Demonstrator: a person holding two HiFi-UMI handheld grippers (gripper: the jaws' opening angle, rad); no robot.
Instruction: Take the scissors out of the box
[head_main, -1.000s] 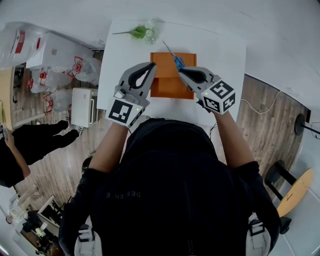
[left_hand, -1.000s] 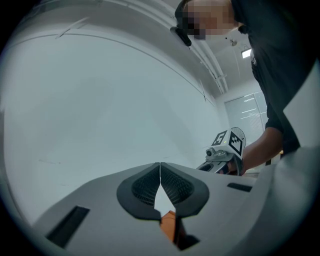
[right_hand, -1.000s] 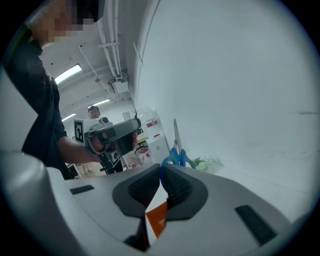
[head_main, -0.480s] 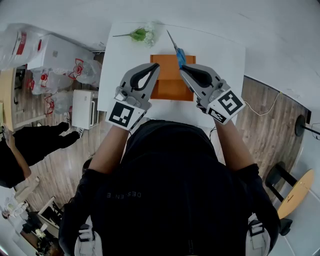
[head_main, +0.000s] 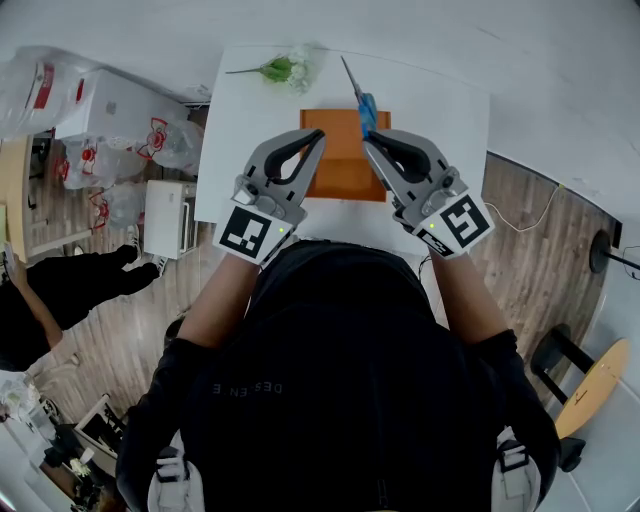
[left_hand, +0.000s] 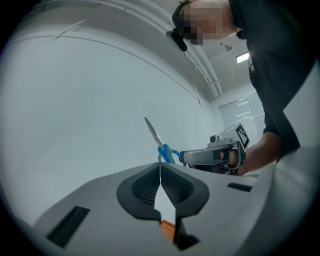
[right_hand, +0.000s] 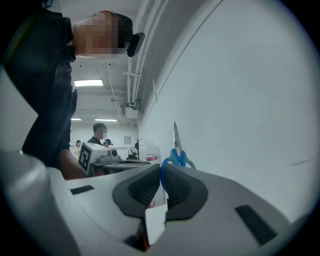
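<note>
Lab-like workroom: white table, bagged boxes, ceiling pipes, strip lights.

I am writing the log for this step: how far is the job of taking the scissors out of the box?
Done: the scissors are lifted clear of the orange box. In hand: the right gripper is shut on their blue handles, blades up; the left gripper is shut at the box's edge. Left: setting them down outside it.

Blue scissors held by right hand-held gripper over orange box; left hand-held gripper alongside.
</note>
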